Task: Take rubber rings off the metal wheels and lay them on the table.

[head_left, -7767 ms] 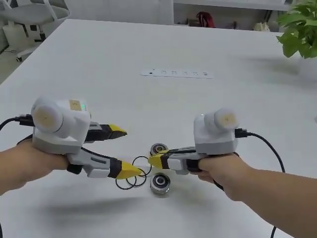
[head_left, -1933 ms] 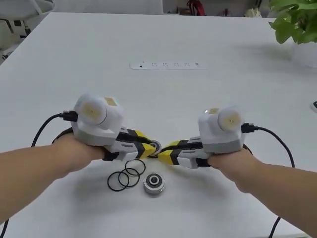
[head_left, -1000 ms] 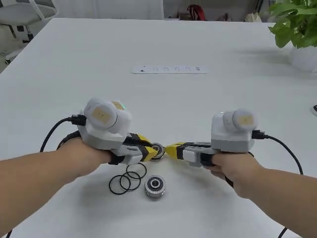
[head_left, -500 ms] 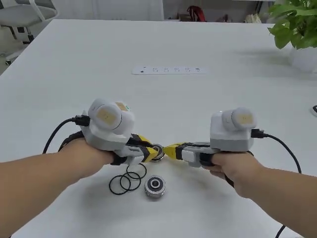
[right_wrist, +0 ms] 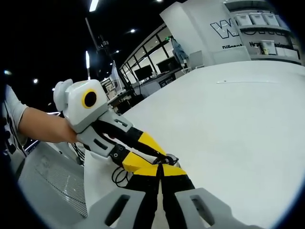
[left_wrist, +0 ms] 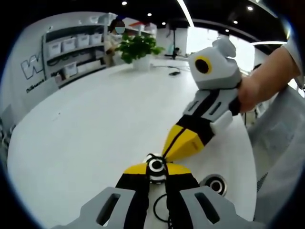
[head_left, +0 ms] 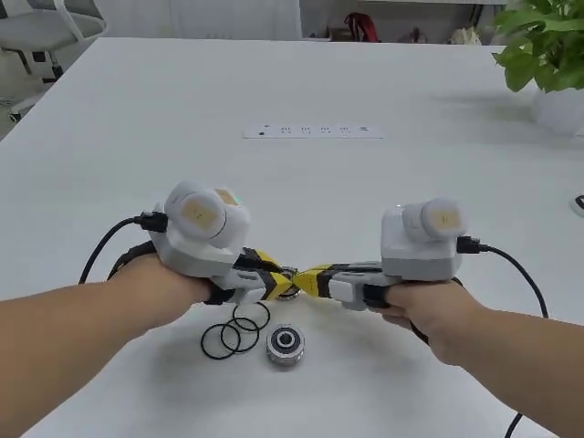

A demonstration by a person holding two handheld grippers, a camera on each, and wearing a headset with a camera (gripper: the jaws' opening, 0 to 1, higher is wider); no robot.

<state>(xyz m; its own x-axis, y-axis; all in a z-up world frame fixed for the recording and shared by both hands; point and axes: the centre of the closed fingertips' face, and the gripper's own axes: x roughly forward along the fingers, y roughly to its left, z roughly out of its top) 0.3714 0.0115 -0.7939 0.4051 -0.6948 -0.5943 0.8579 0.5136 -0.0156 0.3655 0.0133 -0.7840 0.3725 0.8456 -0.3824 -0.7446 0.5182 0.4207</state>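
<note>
Spanning the head view, white table (head_left: pixel 383 82) carries everything. Potted plant (head_left: pixel 546 41) stands at the far right edge. Power strip (head_left: pixel 312 131) lies flat mid-table, well beyond the grippers.

Left gripper (head_left: pixel 276 280) and right gripper (head_left: pixel 310 277) meet tip to tip over the near part of the table, each held in 1 hand.

Left jaws: narrow, clamped on metal wheel (left_wrist: pixel 156 165), which sits upright between the 2 yellow tips in the left gripper view. Cannot tell whether it is clear of the table surface.

Right jaws: pressed together to a thin slit in the right gripper view. The tips touch the rim of the same wheel. Cannot tell whether they pinch a ring.

2nd wheel (head_left: pixel 285 344) lies flat on the table just nearer than the gripper tips, apart from both.

3 rubber rings (head_left: pixel 234 332) lie flat on the table just left of the 2nd wheel, overlapping one another.
</note>
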